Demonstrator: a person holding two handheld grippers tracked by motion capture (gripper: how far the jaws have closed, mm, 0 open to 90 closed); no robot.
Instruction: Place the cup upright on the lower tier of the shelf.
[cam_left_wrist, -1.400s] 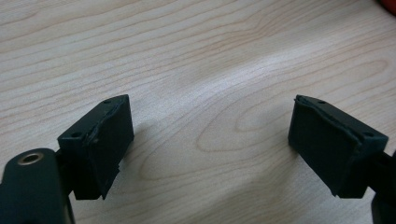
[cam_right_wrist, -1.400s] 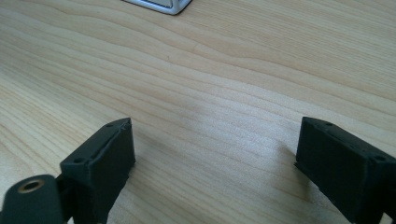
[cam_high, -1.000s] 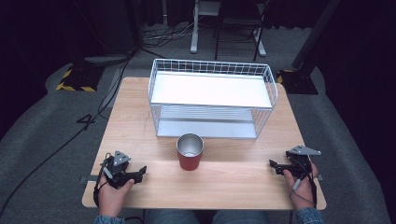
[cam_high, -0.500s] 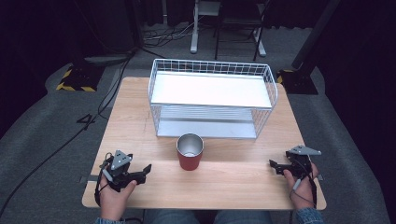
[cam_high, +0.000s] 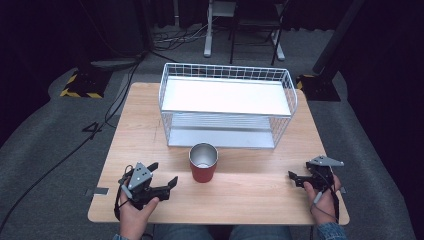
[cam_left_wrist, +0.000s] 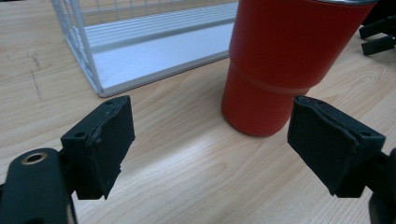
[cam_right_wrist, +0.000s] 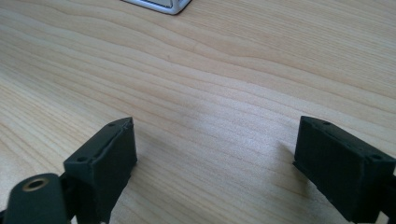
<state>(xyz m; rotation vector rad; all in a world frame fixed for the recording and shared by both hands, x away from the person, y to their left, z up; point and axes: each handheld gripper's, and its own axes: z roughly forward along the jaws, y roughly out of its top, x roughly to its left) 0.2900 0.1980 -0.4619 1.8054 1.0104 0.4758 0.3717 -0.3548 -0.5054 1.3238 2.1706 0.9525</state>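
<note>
A red cup (cam_high: 203, 163) with a shiny metal inside stands upright on the wooden table (cam_high: 250, 195), just in front of the white wire basket (cam_high: 227, 105), near the middle of the basket's front edge and apart from it.

The left gripper (cam_high: 162, 175) lies to the left of the cup, near it but not touching, its jaws spread wide and holding nothing. In the left gripper view the cup (cam_left_wrist: 289, 60) rises ahead of the open jaws, nearer the right-hand one, with bare table between them and a corner of the basket (cam_left_wrist: 93, 70) to the cup's left.

The right gripper (cam_high: 296, 178) rests well to the right of the cup, near the table's right edge. Its jaws are also wide apart and empty, with bare wood (cam_right_wrist: 210, 93) between them.
</note>
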